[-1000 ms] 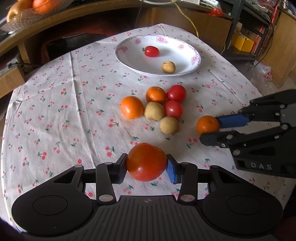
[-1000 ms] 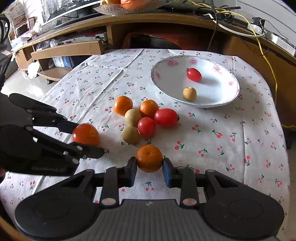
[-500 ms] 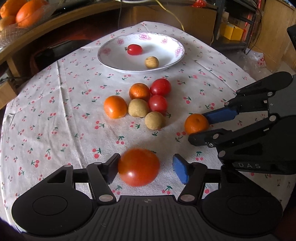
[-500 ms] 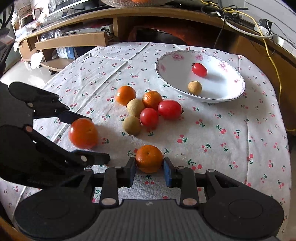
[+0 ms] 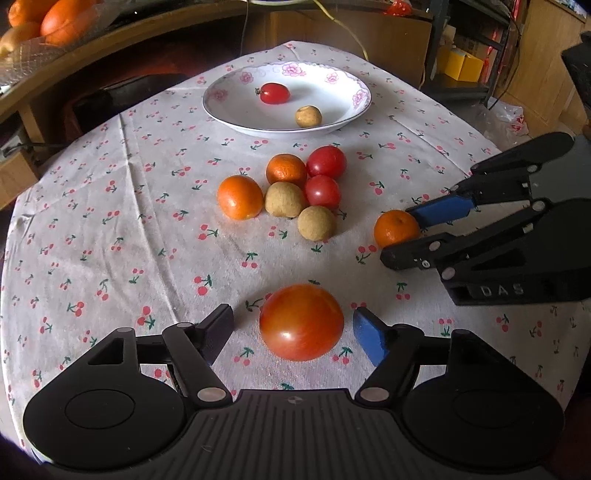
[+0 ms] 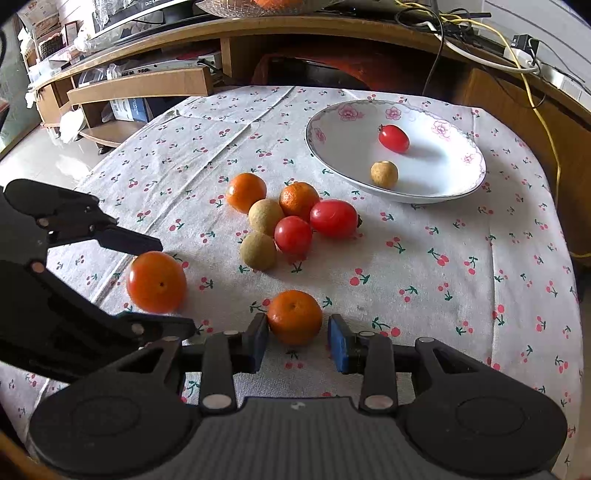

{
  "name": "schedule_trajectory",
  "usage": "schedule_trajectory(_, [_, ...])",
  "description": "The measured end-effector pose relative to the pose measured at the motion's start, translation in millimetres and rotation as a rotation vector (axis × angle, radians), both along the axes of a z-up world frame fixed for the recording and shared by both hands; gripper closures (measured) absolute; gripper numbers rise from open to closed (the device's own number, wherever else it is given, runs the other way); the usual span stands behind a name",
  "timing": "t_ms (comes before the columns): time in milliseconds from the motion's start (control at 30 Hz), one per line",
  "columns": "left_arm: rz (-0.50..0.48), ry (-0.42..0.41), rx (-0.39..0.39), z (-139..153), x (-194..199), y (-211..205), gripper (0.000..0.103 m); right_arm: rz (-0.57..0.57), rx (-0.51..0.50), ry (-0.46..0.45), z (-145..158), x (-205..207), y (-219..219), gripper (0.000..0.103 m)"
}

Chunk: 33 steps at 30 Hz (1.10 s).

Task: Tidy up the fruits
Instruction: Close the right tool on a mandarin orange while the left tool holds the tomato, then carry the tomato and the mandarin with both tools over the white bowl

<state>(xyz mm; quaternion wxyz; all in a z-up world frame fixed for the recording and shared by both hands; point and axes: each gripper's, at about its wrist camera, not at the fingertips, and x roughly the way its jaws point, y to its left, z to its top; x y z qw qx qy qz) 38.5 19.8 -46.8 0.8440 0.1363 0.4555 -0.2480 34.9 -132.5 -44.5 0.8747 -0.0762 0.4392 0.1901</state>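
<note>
A big red-orange tomato (image 5: 301,321) (image 6: 156,281) lies on the cherry-print cloth between the fingers of my open left gripper (image 5: 293,332) (image 6: 175,286), with a gap on each side. A small orange (image 6: 294,317) (image 5: 397,229) rests on the cloth inside my right gripper (image 6: 297,341) (image 5: 397,236), whose pads stand slightly apart from it. Ahead lies a cluster of two oranges (image 5: 240,197), two red tomatoes (image 5: 322,192) and two brown longans (image 5: 317,223). The white floral plate (image 5: 325,96) (image 6: 343,147) at the far side holds a cherry tomato (image 5: 274,93) and a longan (image 5: 308,116).
The round table's cloth edge curves away on both sides. A wooden shelf behind carries a glass bowl of oranges (image 5: 37,26). A black seat (image 5: 122,96) stands behind the table, and a yellow cable (image 6: 543,122) hangs at the far right.
My left gripper opened and let go of the big tomato, which now rests on the cloth. My right gripper's pads have eased off the small orange.
</note>
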Motion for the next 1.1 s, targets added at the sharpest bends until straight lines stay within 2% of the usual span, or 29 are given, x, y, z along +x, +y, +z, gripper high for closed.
schedule_trajectory(133, [0.009, -0.009, -0.008, 1, -1, -2, 0.032, 0.002, -0.013, -0.006, 0, 0, 3, 0.067])
schedule_trajectory(200, [0.002, -0.003, -0.014, 2, -2, -3, 0.041, 0.002, -0.019, -0.007, 0, 1, 4, 0.068])
schedule_trajectory(300, [0.004, -0.001, -0.006, 5, -5, -7, 0.050, 0.002, -0.015, -0.004, 0, 1, 4, 0.071])
schedule_trajectory(633, [0.036, 0.018, -0.010, 8, 4, -10, 0.051, -0.030, -0.014, -0.013, 5, 2, -1, 0.071])
schedule_trajectory(1100, [0.051, 0.006, -0.056, 19, 21, -20, 0.051, -0.065, 0.019, -0.037, 15, 2, -7, 0.071])
